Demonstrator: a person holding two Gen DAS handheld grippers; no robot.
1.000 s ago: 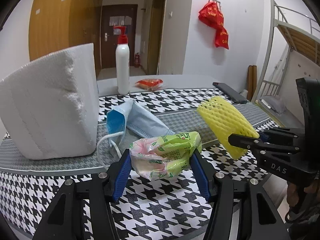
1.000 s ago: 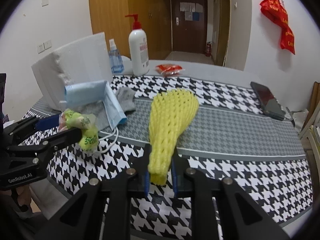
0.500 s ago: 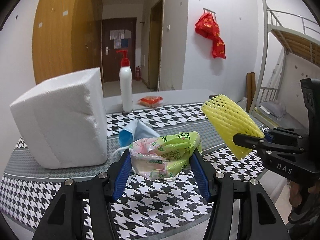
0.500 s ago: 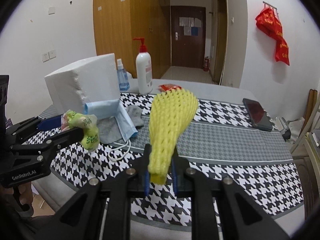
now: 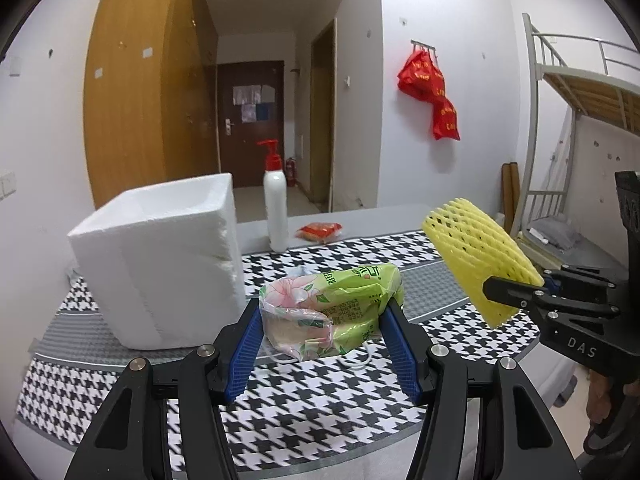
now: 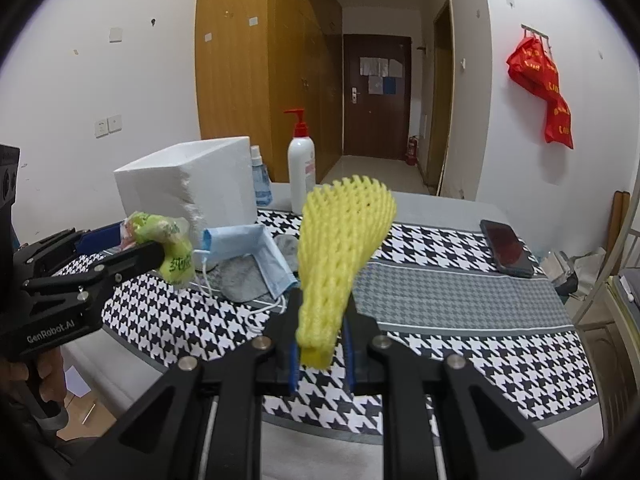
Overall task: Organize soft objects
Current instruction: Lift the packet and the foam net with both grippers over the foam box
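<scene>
Left tool (image 5: 324, 332): raised over the tabletop (image 5: 320, 412), gripping a crumpled green plastic tissue packet (image 5: 340, 308) lying crosswise. Right tool (image 6: 322, 354): clamped on a yellow foam-net fruit sleeve (image 6: 340, 256), long axis upward, flared end toward frame top.

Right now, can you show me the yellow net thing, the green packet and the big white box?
yellow foam net (image 6: 344, 240), right wrist view, its wide middle
green packet (image 5: 352, 300), left wrist view, its front
white foam box (image 5: 160, 264), left wrist view, its front wall

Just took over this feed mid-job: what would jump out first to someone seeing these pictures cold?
The yellow foam net sleeve, pinched at its narrow end in the right gripper and standing up above the houndstooth table. Next, the crumpled green tissue packet held in the left gripper, beside the big white foam box at the table's left.
</scene>
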